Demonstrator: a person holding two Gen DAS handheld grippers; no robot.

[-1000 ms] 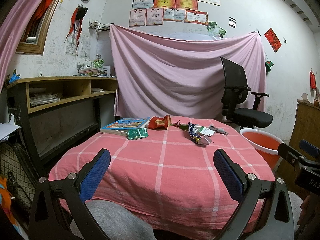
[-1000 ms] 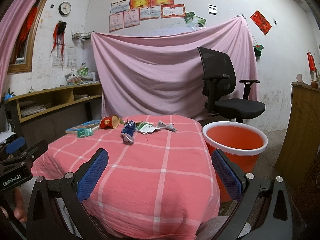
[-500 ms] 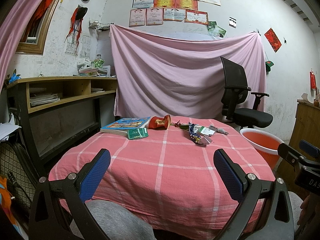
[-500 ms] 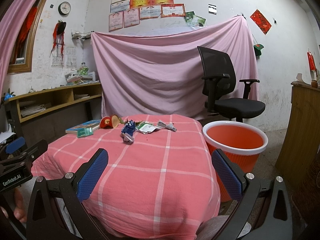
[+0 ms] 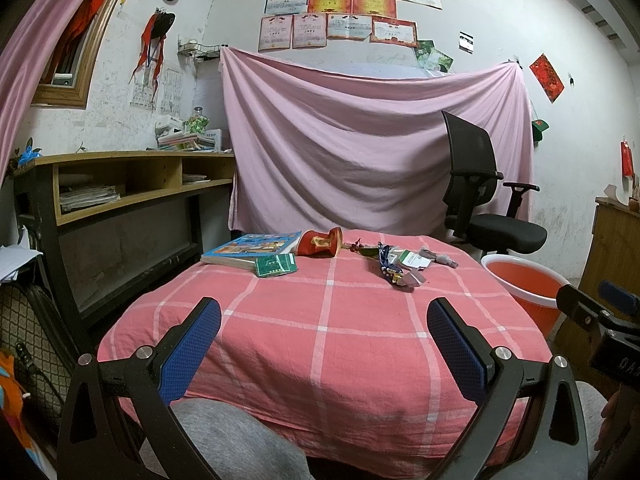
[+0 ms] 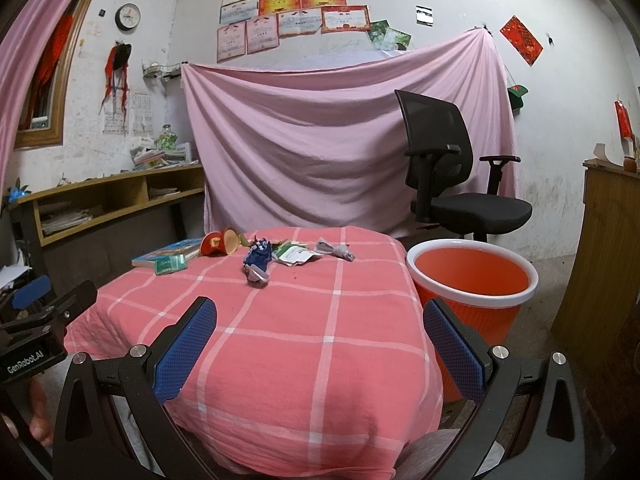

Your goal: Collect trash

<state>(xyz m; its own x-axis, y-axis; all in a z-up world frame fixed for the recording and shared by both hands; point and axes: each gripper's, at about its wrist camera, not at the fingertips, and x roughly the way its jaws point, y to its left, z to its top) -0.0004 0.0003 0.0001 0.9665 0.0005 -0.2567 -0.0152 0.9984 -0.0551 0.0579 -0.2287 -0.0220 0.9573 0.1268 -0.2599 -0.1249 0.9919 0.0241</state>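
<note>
Trash lies at the far side of the pink checked table (image 6: 296, 344): a crumpled blue wrapper (image 6: 257, 260), a white and green packet (image 6: 294, 255) and a grey crumpled scrap (image 6: 336, 249). The same pile shows in the left wrist view: the blue wrapper (image 5: 390, 270), packet (image 5: 412, 259) and grey scrap (image 5: 438, 258). An orange bin (image 6: 472, 280) with a white rim stands right of the table; it also shows in the left wrist view (image 5: 524, 280). My left gripper (image 5: 324, 340) and right gripper (image 6: 320, 340) are open and empty over the table's near edge, well short of the trash.
A book (image 5: 252, 245), a green card pack (image 5: 276, 266) and a red and gold object (image 5: 320, 242) lie at the far left of the table. A black office chair (image 6: 452, 184) stands behind the bin. A wooden shelf desk (image 5: 120, 188) is left, a wooden cabinet (image 6: 604, 248) right.
</note>
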